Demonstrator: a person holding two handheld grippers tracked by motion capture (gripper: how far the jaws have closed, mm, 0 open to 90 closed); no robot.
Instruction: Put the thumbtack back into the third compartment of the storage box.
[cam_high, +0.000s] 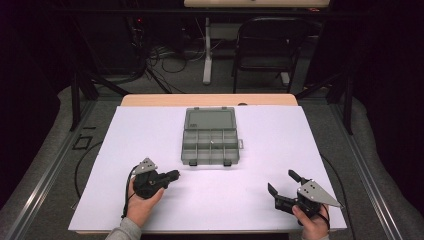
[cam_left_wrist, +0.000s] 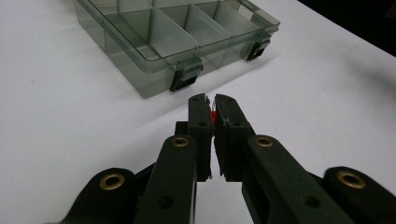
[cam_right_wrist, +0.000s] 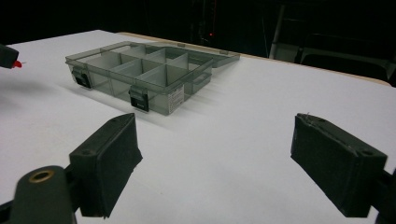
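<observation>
A clear grey compartment box (cam_high: 210, 137) lies open in the middle of the white board, its lid folded flat on the far side and its two black latches facing me. Its compartments (cam_left_wrist: 177, 32) look empty. My left gripper (cam_high: 175, 174) hovers just in front of the box's near left corner. Its jaws (cam_left_wrist: 210, 99) are shut on a small red piece (cam_left_wrist: 213, 116), of which little shows. The same red piece (cam_right_wrist: 16, 64) appears at the left edge of the right gripper view. My right gripper (cam_high: 281, 181) is at the near right, open (cam_right_wrist: 215, 121), with nothing between its pads.
The white board (cam_high: 150, 130) covers a wooden table whose far edge (cam_high: 210, 99) shows behind it. Beyond the table stand a folding chair (cam_high: 267, 47) and a white table leg (cam_high: 207, 50), with cables on the floor. Bare board lies between the two grippers.
</observation>
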